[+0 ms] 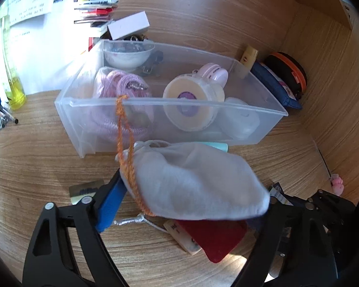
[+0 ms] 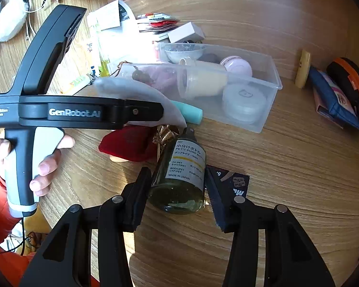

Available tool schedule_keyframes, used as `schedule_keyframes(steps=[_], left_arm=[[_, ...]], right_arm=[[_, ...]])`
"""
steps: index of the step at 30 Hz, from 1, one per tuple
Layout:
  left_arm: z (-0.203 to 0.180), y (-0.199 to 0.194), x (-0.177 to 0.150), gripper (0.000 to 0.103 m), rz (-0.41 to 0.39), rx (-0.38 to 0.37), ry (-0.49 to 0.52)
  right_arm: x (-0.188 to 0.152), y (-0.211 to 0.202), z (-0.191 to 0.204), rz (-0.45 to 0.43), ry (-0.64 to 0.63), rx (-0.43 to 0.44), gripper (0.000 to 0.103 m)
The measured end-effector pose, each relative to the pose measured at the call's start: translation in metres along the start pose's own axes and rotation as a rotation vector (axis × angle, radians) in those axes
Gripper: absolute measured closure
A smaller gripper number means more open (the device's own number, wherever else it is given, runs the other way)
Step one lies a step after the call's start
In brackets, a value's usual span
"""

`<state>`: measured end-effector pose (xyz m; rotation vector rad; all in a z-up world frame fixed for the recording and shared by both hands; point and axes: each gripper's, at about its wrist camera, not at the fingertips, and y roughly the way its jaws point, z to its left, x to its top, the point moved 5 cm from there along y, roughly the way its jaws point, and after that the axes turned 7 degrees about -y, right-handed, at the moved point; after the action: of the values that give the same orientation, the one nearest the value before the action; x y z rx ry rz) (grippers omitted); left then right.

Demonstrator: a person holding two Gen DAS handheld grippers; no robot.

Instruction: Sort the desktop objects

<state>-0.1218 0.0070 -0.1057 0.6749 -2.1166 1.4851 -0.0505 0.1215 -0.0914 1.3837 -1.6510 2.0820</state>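
The left gripper (image 1: 193, 191) held a white cloth pouch (image 1: 196, 179) between its fingers, raised above the wooden desk (image 1: 36, 143). The pouch's orange cord (image 1: 124, 124) hung over the near rim of the clear plastic bin (image 1: 251, 110) just ahead. Below the pouch lay a red pouch (image 1: 215, 241). The right gripper (image 2: 178, 191) stood open around a green labelled bottle (image 2: 179, 177) lying on the desk; whether the pads touched it I cannot tell.
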Motion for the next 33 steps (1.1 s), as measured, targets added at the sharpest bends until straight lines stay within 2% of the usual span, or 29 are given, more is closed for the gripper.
schedule_keyframes(steps=[6,13,16,20,28,29,33], left_arm=[[-0.004,-0.001,0.003,0.030,-0.031,0.003,0.011],[-0.007,-0.007,0.002,0.033,-0.073,0.019,0.039],[-0.010,-0.013,0.002,0.044,-0.108,0.030,0.062],[-0.014,-0.016,0.002,0.045,-0.130,0.041,0.090],[-0.019,-0.028,0.001,0.058,-0.186,0.056,0.128],[-0.019,-0.029,0.001,0.062,-0.189,0.053,0.131],[-0.020,-0.031,0.003,0.064,-0.192,0.047,0.136]], right_arm=[[0.007,-0.011,-0.004,-0.035,-0.007,-0.007,0.061],[0.012,-0.023,-0.008,-0.065,-0.004,-0.020,0.062],[0.014,-0.027,-0.011,-0.075,0.000,-0.025,0.063],[0.019,-0.032,-0.015,-0.088,0.001,-0.037,0.063],[0.027,-0.041,-0.024,-0.117,0.015,-0.050,0.064],[0.027,-0.041,-0.024,-0.117,0.015,-0.050,0.064],[0.030,-0.043,-0.026,-0.124,0.019,-0.053,0.064]])
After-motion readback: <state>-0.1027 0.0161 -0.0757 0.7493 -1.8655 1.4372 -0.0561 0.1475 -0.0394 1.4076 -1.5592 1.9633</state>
